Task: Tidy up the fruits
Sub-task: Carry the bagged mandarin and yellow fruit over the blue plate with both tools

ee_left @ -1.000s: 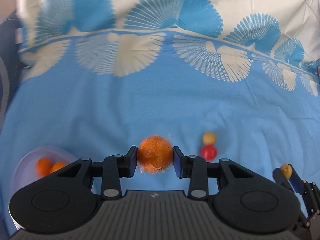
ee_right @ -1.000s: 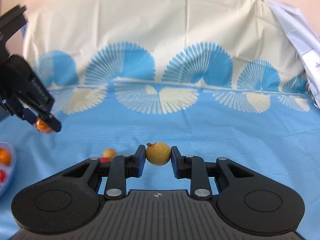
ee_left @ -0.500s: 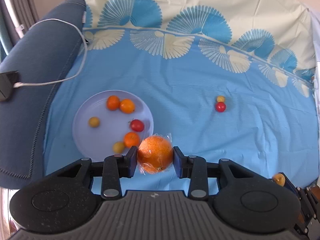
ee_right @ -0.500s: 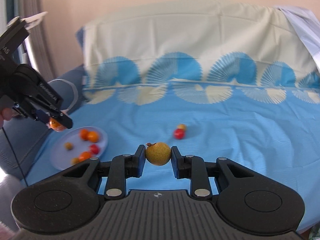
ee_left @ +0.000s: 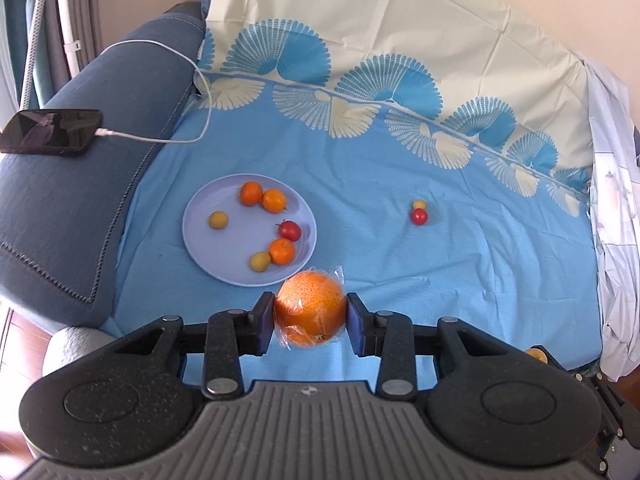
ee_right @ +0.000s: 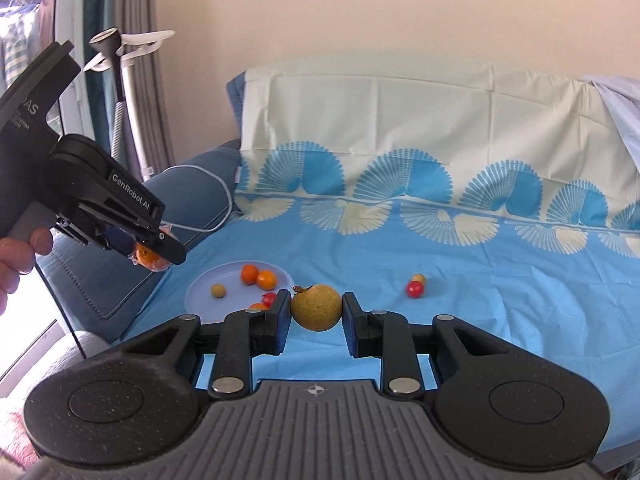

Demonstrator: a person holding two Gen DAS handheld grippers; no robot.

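The left gripper (ee_left: 310, 316) clamps a wrapped orange (ee_left: 310, 312) and the right gripper (ee_right: 316, 314) a yellow-brown fruit (ee_right: 316, 307) (both lifted clear), presumably bound for the plate (ee_left: 204, 236) near the blue cloth's (ee_left: 460, 264) left edge.

One plate (ee_left: 200, 240) carries six small fruits: three oranges (ee_left: 251, 193), two yellow ones (ee_left: 218, 220), one red (ee_left: 289, 230). Two more lie on the sheet (ee_left: 460, 256), one red (ee_left: 419, 216), one yellow (ee_left: 419, 204). Two grippers each hold one fruit: a wrapped orange (ee_left: 311, 313) and a pear (ee_right: 316, 307). One phone (ee_left: 50, 131), one cable (ee_left: 160, 92).
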